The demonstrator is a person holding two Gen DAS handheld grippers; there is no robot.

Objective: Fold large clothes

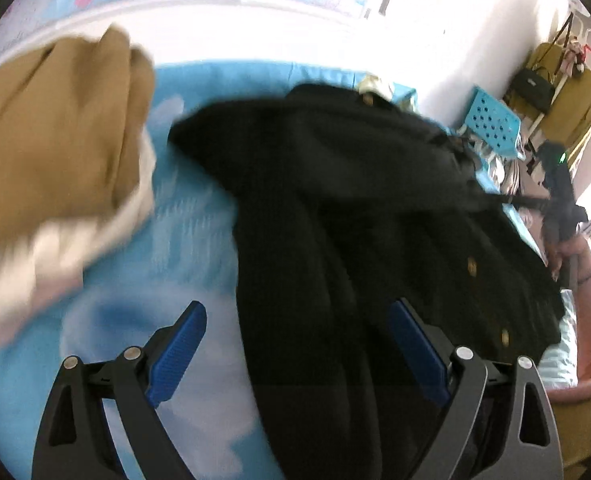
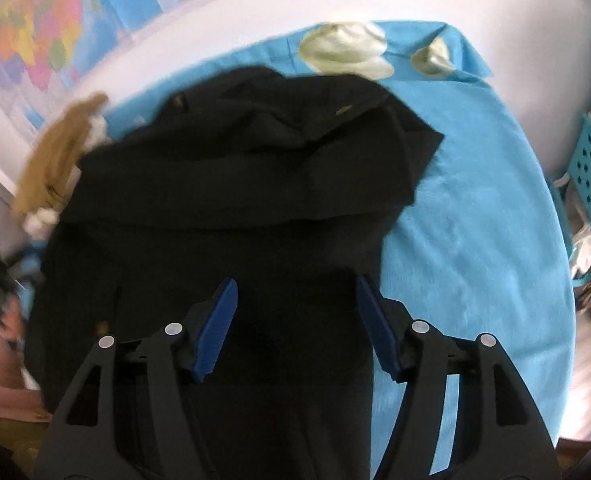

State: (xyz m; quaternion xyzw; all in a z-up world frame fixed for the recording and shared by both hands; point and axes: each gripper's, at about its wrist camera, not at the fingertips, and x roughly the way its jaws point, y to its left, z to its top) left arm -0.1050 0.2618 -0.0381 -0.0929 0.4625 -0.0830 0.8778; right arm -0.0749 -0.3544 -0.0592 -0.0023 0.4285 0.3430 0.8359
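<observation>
left hand-held gripper (image 1: 297, 350): jaws apart, empty | right hand-held gripper (image 2: 295, 326): jaws apart, empty | black coat (image 1: 355, 220): frame centre, on blue sheet (image 2: 475, 220) | tan garment (image 1: 55, 128): upper left

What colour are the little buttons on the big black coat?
Gold. The buttons on the black coat show best in the left wrist view.

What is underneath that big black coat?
The black coat lies on a blue sheet, which shows all around it. A tan garment sits beside it, apart. Whatever lies directly beneath the coat is covered, so I cannot tell if anything else is there.
</observation>
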